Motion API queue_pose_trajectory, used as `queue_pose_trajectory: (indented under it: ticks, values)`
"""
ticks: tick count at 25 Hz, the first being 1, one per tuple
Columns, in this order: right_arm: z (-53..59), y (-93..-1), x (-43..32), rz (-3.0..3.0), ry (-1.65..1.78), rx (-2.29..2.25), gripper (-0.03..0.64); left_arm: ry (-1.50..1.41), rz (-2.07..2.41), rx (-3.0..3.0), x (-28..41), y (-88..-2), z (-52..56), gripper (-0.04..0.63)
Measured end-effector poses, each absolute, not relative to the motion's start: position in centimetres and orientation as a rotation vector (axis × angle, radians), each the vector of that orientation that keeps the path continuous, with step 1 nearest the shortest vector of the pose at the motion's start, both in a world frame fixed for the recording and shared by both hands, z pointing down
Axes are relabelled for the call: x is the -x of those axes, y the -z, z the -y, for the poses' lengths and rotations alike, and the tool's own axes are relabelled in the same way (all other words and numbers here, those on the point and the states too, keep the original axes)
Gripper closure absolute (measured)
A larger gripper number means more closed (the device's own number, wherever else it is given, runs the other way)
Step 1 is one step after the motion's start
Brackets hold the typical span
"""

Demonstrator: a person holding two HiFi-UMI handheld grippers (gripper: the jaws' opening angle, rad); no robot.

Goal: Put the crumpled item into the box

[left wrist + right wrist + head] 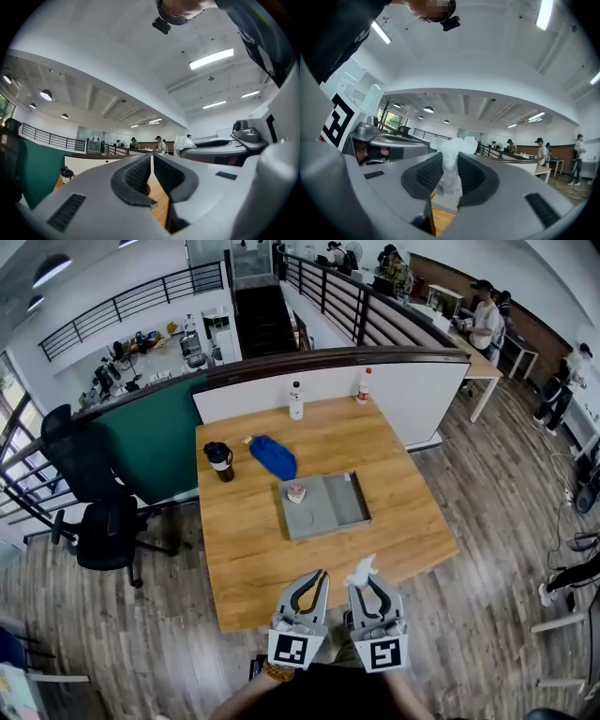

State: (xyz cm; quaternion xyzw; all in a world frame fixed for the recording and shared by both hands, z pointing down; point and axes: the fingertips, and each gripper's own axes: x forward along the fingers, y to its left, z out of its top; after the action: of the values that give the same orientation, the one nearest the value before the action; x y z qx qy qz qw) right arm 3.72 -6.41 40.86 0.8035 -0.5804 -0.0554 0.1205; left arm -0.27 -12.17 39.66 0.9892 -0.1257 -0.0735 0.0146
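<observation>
My right gripper (367, 577) is shut on a white crumpled item (362, 568), held up above the table's near edge. In the right gripper view the crumpled item (451, 157) is pinched between the ribbed pads (469, 174) and sticks out past the tips of the right gripper (450, 172). My left gripper (319, 576) hangs beside it, shut and holding nothing; in the left gripper view the left gripper (152, 165) has its pads nearly touching. The grey shallow box (339, 503) lies open in the middle of the wooden table (253, 559), beyond both grippers. Another small pale crumpled piece (296, 492) rests at its far left corner.
A blue cloth bag (273, 457) and a black mug (219, 461) sit behind the box on the left. Two bottles (295, 400) (364, 384) stand at the table's far edge against a low partition. A black office chair (103, 521) stands left of the table.
</observation>
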Motion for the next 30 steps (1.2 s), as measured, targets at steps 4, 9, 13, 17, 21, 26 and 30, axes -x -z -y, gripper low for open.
queue_pose_trajectory:
  ticks: [4, 9, 13, 17, 21, 26, 30]
  values:
    - [8.0, -40.8, -7.1, 1.762, 0.199, -2.328, 0.522, 0.198, 0.483, -3.088, -2.8, -40.3, 14.2, 0.558]
    - [8.4, -40.6, -12.6, 1.834, 0.187, -2.325, 0.522, 0.186, 0.543, -3.098, -8.1, -39.9, 14.6, 0.558]
    - [8.1, -39.4, -17.4, 1.866, 0.225, -2.345, 0.522, 0.171, 0.551, -3.095, -12.2, -39.9, 13.7, 0.558]
    - [7.7, -39.6, -21.0, 1.902, 0.210, -2.331, 0.522, 0.150, 0.584, -3.096, -15.7, -40.0, 12.8, 0.558]
    - [7.3, -40.2, -24.2, 1.946, 0.210, -2.305, 0.522, 0.144, 0.641, -3.089, -18.8, -40.4, 12.4, 0.558]
    - [6.5, -40.8, -27.6, 1.993, 0.198, -2.236, 0.522, 0.163, 0.730, -3.064, -21.9, -40.5, 11.6, 0.558]
    - [6.0, -41.1, -29.6, 2.049, 0.197, -2.209, 0.522, 0.146, 0.803, -3.043, -23.1, -41.1, 10.5, 0.558]
